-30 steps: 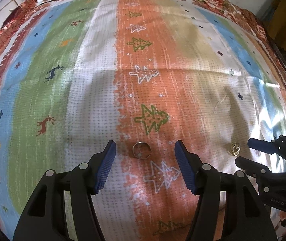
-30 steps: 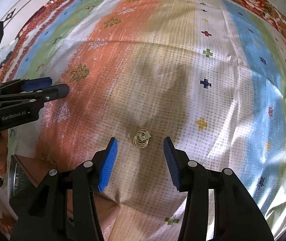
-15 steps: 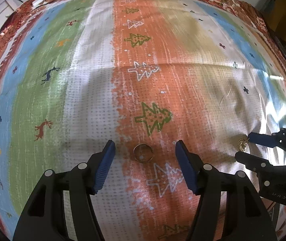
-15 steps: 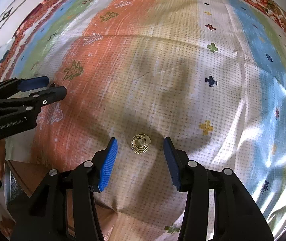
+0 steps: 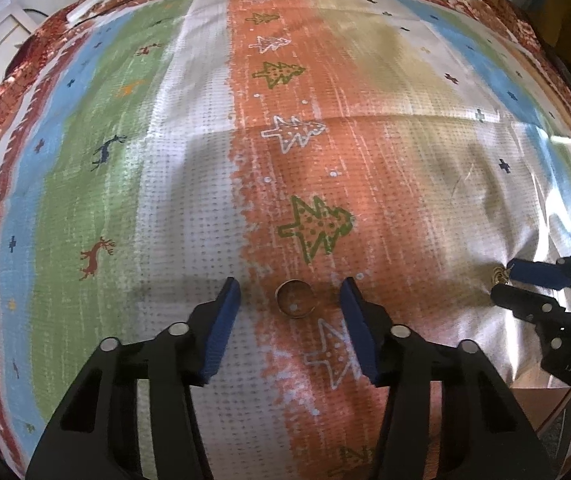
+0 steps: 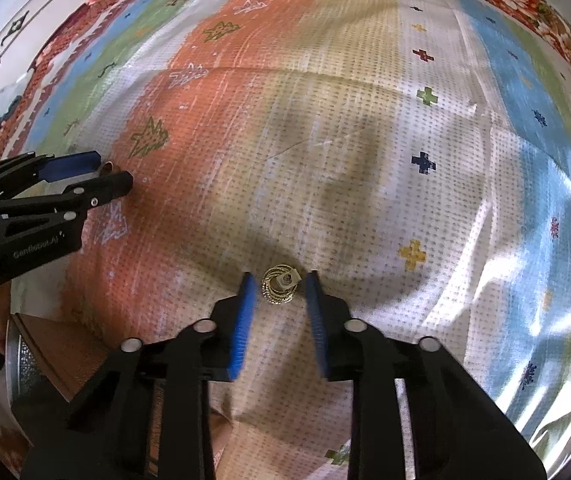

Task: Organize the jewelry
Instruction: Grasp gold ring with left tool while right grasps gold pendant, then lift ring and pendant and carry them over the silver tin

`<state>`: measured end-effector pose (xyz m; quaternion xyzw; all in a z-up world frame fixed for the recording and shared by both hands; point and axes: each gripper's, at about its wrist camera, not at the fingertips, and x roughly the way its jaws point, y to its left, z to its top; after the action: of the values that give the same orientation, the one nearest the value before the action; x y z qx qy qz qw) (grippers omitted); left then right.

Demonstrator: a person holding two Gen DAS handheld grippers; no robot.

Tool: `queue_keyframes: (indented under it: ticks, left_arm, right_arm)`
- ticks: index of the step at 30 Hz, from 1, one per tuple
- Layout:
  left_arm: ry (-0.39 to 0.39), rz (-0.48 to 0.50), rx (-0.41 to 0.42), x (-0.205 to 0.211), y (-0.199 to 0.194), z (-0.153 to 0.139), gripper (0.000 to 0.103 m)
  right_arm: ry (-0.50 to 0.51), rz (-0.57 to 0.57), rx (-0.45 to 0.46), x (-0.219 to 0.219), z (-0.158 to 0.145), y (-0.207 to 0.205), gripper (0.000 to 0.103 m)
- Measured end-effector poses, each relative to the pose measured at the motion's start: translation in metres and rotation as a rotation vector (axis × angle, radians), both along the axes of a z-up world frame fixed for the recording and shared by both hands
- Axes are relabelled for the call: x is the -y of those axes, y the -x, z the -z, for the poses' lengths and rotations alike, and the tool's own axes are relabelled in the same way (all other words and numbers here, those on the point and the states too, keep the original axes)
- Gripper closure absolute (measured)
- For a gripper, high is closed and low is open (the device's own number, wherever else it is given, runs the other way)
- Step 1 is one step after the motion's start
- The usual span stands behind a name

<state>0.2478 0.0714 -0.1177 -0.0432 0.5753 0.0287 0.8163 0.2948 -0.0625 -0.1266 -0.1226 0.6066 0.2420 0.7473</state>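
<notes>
I am closing my left tool (image 5: 290, 300) around the plain brown metal ring (image 5: 295, 299) lying low in the frame's centre on the striped patterned cloth (image 5: 189, 184); the blue pads are not touching it. My right tool (image 6: 278, 289) is closing around the gold stacked-hoop ring (image 6: 280, 289), pads just beside it.

Glossy woven plastic mat (image 5: 189, 208), shiny metal ring (image 5: 295, 299), glittering gold earring (image 6: 279, 289), matt blue gripper pads (image 6: 242, 320)
</notes>
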Motion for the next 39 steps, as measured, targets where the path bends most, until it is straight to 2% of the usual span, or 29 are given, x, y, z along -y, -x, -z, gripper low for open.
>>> queue_keyframes:
  ticks: [1, 8, 11, 26, 32, 39]
  left_arm:
    - [-0.001, -0.003, 0.002, -0.001, 0.000, 0.000, 0.059]
    - [-0.001, -0.001, 0.005, -0.002, 0.001, -0.002, 0.079]
    - [0.003, 0.002, 0.004, -0.002, 0.002, -0.002, 0.083]
    - [0.023, -0.010, 0.020, -0.006, 0.006, -0.009, 0.083]
    - [0.053, -0.004, 0.061, -0.004, 0.017, -0.024, 0.083]
    - [0.078, 0.029, 0.128, 0.006, 0.034, -0.046, 0.083]
  right_arm:
    - [0.004, -0.004, 0.003, 0.000, 0.000, 0.000, 0.084]
    - [0.006, -0.014, 0.012, -0.001, 0.000, 0.002, 0.084]
    - [0.003, -0.015, 0.011, -0.001, -0.001, 0.002, 0.085]
    - [-0.020, -0.011, 0.039, 0.005, -0.014, 0.004, 0.085]
    - [-0.057, 0.007, 0.128, 0.006, -0.036, 0.016, 0.085]
    - [-0.079, -0.006, 0.145, 0.004, -0.044, 0.025, 0.085]
